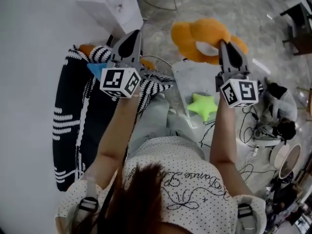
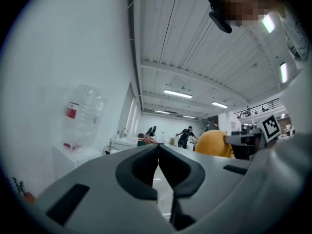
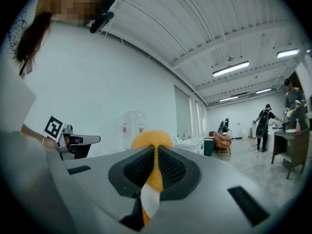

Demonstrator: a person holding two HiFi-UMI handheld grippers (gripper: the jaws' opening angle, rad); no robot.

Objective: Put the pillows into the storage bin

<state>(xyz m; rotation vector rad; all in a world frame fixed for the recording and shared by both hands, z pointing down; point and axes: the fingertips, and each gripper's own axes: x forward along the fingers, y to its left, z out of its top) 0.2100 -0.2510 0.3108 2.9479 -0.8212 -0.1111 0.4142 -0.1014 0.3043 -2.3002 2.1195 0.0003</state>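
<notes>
I hold the orange pillow (image 1: 200,35) pinched in the right gripper (image 1: 223,44), up beyond the far end of the clear storage bin (image 1: 181,74). In the right gripper view the jaws of the right gripper (image 3: 156,150) press on the pillow's (image 3: 152,136) orange fabric and a white patch of it. The left gripper (image 1: 132,34) points level to the left of the bin. In its own view, the jaws of the left gripper (image 2: 158,147) are pressed together with nothing between them.

A green star pillow (image 1: 204,106) appears to lie in the bin, though the bin's walls are hard to trace. Left of the bin spreads a black-and-white patterned cloth (image 1: 73,111), partly covered by my left arm. A blue piece (image 1: 97,69) peeks out beside the left marker cube; I cannot tell what it is. Beyond the bin to the left stands a white cabinet (image 1: 114,6), which carries a clear water bottle (image 2: 83,116) in the left gripper view. Right of the bin lie tangled cables (image 1: 253,130) and a grey bundle (image 1: 280,104) that is too indistinct to name. Far across the hall, small figures of people (image 3: 265,126) stand by tables.
</notes>
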